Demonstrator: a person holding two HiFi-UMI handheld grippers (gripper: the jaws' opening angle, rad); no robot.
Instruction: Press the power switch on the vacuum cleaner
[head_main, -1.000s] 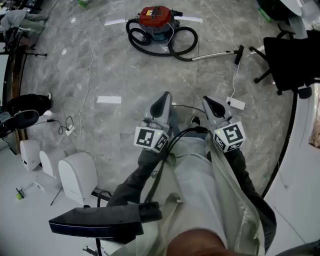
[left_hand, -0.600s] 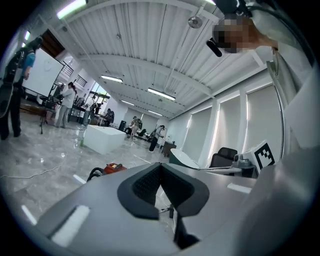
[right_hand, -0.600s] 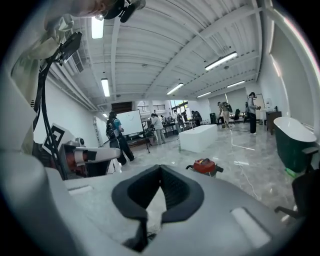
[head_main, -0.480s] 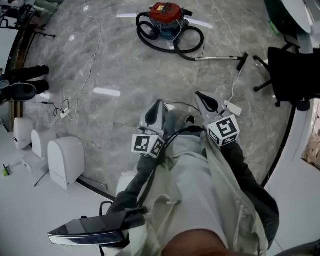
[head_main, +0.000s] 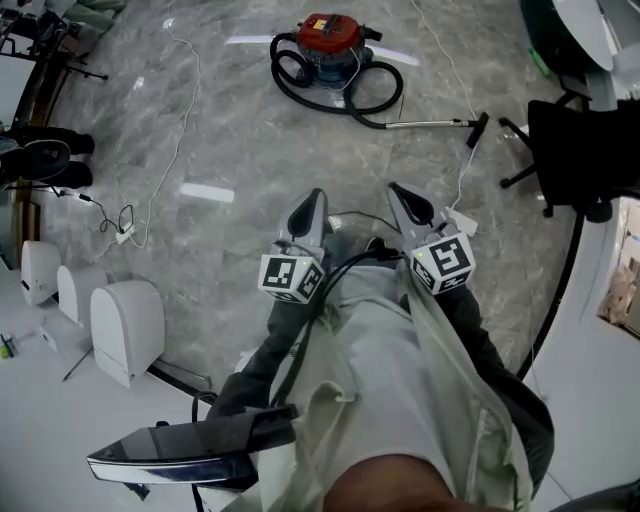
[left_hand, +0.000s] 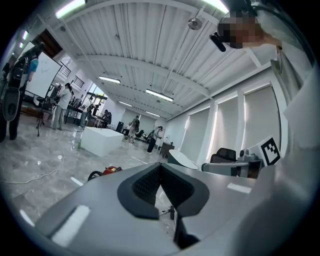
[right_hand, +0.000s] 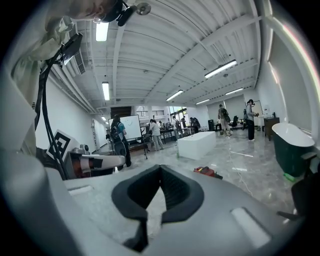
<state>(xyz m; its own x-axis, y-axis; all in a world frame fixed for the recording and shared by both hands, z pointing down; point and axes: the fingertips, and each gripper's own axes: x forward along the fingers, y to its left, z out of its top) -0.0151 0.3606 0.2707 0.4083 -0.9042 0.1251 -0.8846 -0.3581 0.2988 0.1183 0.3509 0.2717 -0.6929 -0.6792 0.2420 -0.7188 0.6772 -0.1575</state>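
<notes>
The red vacuum cleaner (head_main: 333, 38) stands on the grey marble floor far ahead, ringed by its black coiled hose (head_main: 300, 75). Its metal wand (head_main: 430, 124) lies out to the right. My left gripper (head_main: 308, 206) and right gripper (head_main: 403, 198) are held side by side low in front of the person's body, both shut and empty, well short of the vacuum. The vacuum shows small and distant in the left gripper view (left_hand: 106, 171) and in the right gripper view (right_hand: 207, 172), beyond the closed tips of the left gripper (left_hand: 161, 168) and right gripper (right_hand: 160, 170).
A black office chair (head_main: 575, 130) stands at the right beside a curved white counter (head_main: 600, 380). White rounded units (head_main: 125, 330) line the left wall. Cables (head_main: 178, 120) and a power strip (head_main: 463, 222) lie on the floor. Several people stand far off (right_hand: 120, 137).
The head view has swung a little and the left-hand white units have shifted leftward in frame. Both grippers stay shut, side by side, slightly higher in the picture.
</notes>
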